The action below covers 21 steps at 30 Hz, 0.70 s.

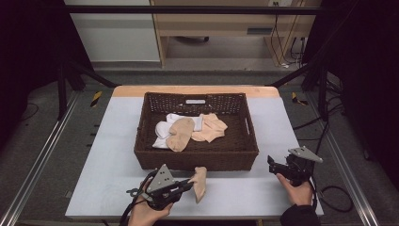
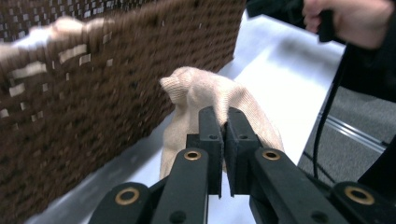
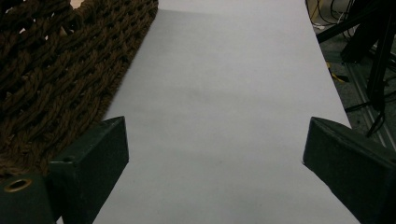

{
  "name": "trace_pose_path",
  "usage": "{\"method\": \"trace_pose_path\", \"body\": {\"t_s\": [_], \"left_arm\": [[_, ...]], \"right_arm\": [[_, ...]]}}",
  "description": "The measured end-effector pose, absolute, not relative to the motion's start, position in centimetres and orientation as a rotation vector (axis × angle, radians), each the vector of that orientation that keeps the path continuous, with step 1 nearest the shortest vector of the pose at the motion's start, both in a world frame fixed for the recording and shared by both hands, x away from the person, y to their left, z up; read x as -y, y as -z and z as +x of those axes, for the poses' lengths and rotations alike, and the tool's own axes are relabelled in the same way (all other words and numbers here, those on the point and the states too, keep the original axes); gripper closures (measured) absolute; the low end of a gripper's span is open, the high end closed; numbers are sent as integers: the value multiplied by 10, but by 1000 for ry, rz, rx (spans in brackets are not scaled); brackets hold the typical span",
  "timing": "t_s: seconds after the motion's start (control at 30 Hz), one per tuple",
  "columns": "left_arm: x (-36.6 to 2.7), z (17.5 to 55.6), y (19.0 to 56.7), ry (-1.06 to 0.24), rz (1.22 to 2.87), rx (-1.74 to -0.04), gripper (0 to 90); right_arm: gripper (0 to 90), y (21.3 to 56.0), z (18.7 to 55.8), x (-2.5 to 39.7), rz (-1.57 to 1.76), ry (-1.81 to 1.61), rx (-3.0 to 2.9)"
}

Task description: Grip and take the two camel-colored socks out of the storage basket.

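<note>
A dark brown woven basket (image 1: pixel 196 157) stands in the middle of the table and holds several socks (image 1: pixel 181 132), some white and some beige. Just in front of its near wall hangs a single beige sock (image 1: pixel 199 181), and my left gripper (image 1: pixel 188 184) is shut on it. In the left gripper view the jaws pinch the beige sock (image 2: pixel 205 93) beside the basket wall (image 2: pixel 93 88). My right gripper (image 1: pixel 272 165) hovers open near the basket's front right corner. In the right gripper view its jaws stand wide apart over bare table, with the basket (image 3: pixel 56 79) at the left.
The pale grey table top (image 1: pixel 108 155) has free room on both sides of the basket. A metal frame and cables run along the floor at the right (image 1: pixel 329 188). The other hand and its gripper (image 2: pixel 322 18) appear far off in the left gripper view.
</note>
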<state>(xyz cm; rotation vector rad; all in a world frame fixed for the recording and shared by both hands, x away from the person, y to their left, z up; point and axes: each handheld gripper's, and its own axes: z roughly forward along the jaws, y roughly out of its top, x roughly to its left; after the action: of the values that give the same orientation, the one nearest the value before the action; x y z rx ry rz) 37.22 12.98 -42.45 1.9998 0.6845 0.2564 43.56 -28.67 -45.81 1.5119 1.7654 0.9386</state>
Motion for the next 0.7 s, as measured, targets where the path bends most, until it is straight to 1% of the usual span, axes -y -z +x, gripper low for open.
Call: {"method": "trace_pose_path", "body": {"t_s": [0.2,0.23,0.33,0.4,0.43,0.53,0.57,0.6,0.63,0.7], "left_arm": [[-135,386,450,-235,2073,-757,858],[-135,389,457,-175,2080,-778,857],[-133,389,461,-175,2104,-776,853],[-131,388,463,-166,2117,-761,835],[-130,388,463,-167,2121,-755,781],[-131,387,460,-155,2109,-758,758],[-134,387,453,-168,2090,-757,713],[-134,387,453,-168,2090,-757,691],[-135,386,449,-173,2076,-754,691],[-141,385,436,-207,2030,-748,627]], "right_arm": [[69,458,435,287,1508,-934,-1769],[67,458,436,287,1501,-937,-1773],[65,459,437,287,1508,-930,-1776],[65,459,437,287,1504,-918,-1780],[65,458,437,287,1499,-916,-1777],[64,458,436,288,1500,-920,-1772],[64,458,436,288,1504,-924,-1769],[64,458,436,288,1504,-924,-1769],[64,458,436,289,1508,-925,-1770],[65,459,437,288,1519,-920,-1769]]}}
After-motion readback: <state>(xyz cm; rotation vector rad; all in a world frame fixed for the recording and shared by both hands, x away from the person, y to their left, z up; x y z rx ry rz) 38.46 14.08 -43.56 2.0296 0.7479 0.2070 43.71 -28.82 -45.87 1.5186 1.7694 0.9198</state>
